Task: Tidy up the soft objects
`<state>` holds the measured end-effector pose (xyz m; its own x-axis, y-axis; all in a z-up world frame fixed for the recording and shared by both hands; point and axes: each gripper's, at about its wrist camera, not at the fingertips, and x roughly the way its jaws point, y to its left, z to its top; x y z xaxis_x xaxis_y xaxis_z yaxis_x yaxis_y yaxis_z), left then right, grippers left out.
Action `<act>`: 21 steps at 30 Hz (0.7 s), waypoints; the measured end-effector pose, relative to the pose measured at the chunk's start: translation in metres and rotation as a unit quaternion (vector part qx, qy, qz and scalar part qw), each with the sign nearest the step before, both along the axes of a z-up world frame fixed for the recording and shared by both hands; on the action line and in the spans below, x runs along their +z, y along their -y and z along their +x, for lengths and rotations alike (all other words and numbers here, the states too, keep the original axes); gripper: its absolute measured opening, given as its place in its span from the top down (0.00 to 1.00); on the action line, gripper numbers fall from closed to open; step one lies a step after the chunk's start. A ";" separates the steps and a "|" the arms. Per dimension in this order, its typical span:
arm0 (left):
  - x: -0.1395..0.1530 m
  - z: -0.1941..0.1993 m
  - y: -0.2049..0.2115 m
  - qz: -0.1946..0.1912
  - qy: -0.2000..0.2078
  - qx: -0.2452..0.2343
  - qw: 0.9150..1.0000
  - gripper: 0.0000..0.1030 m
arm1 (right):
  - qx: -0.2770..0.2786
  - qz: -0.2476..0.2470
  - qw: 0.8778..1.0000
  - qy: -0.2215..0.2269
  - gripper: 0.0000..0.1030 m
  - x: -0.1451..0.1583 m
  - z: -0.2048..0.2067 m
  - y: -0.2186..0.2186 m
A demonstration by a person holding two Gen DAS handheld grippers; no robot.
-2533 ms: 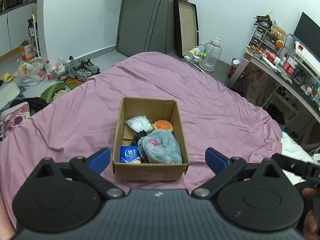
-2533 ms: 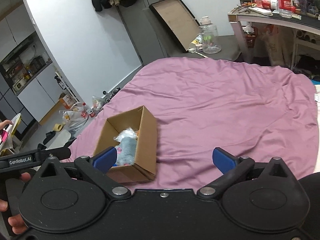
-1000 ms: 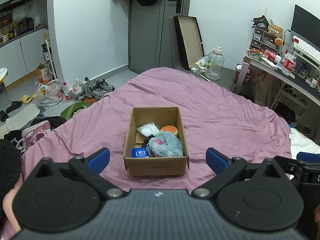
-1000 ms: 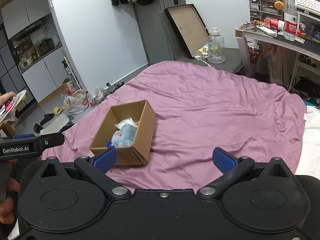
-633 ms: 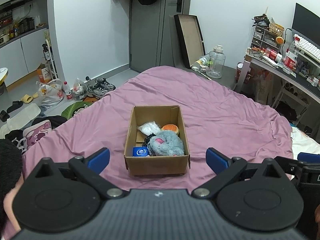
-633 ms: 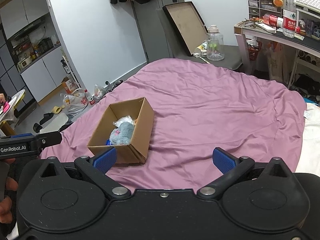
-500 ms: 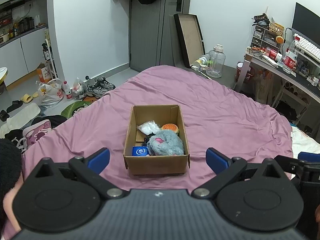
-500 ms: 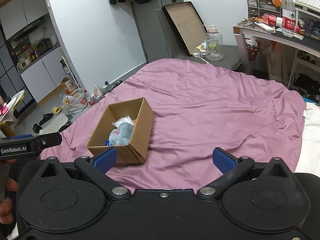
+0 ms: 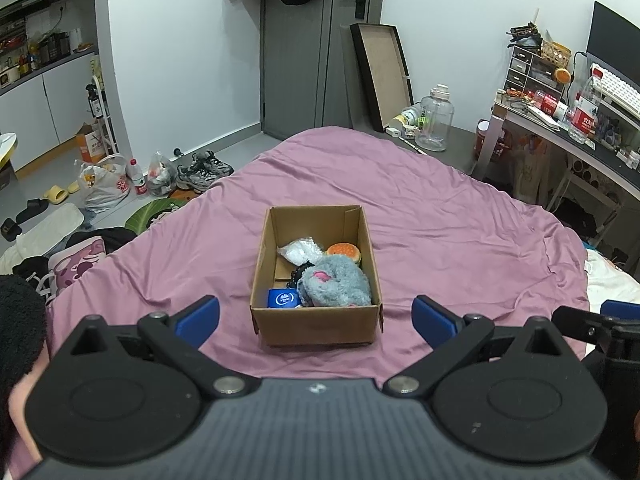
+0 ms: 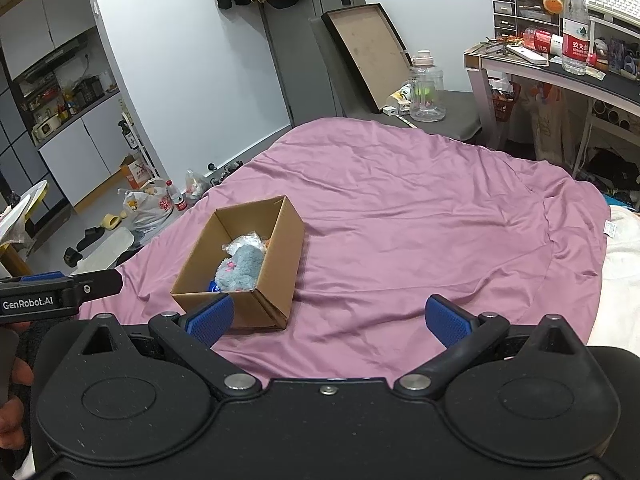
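A brown cardboard box [image 9: 316, 326] stands open on the purple bed sheet [image 9: 440, 240]. Inside lie a grey plush toy [image 9: 336, 286], a blue tissue pack [image 9: 283, 299], an orange burger-shaped squishy [image 9: 344, 251], a clear plastic bag [image 9: 299, 251] and a small black item [image 9: 298, 273]. My left gripper [image 9: 316, 316] is open and empty, held back from the box's near wall. My right gripper [image 10: 328, 320] is open and empty, right of the box [image 10: 276, 280]; the plush [image 10: 240, 268] shows there too. The left gripper's body [image 10: 60, 292] shows at the right wrist view's left edge.
A desk [image 10: 560, 76] with bottles and clutter stands at the right. A large water jug [image 9: 434, 124] and a leaning frame [image 9: 382, 76] stand beyond the bed. Shoes, bags and slippers [image 9: 104, 184] lie on the floor at left. A white cloth [image 10: 624, 264] lies at the bed's right edge.
Both grippers have pulled back and risen a little from the box, so it looks smaller and farther. The box's contents have not moved. Both grippers stay open.
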<state>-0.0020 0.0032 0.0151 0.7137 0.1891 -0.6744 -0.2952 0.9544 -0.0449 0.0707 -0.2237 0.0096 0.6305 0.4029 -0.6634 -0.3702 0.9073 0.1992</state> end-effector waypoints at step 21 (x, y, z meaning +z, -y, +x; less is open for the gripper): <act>-0.005 0.000 -0.001 -0.012 -0.001 -0.018 1.000 0.02 | 0.005 -0.015 1.000 -0.007 0.00 -0.012 -0.001 -0.008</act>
<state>-0.0023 0.0043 0.0104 0.7182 0.1469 -0.6802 -0.2599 0.9634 -0.0663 0.0701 -0.2162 -0.0020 0.6169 0.3888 -0.6843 -0.3756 0.9095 0.1782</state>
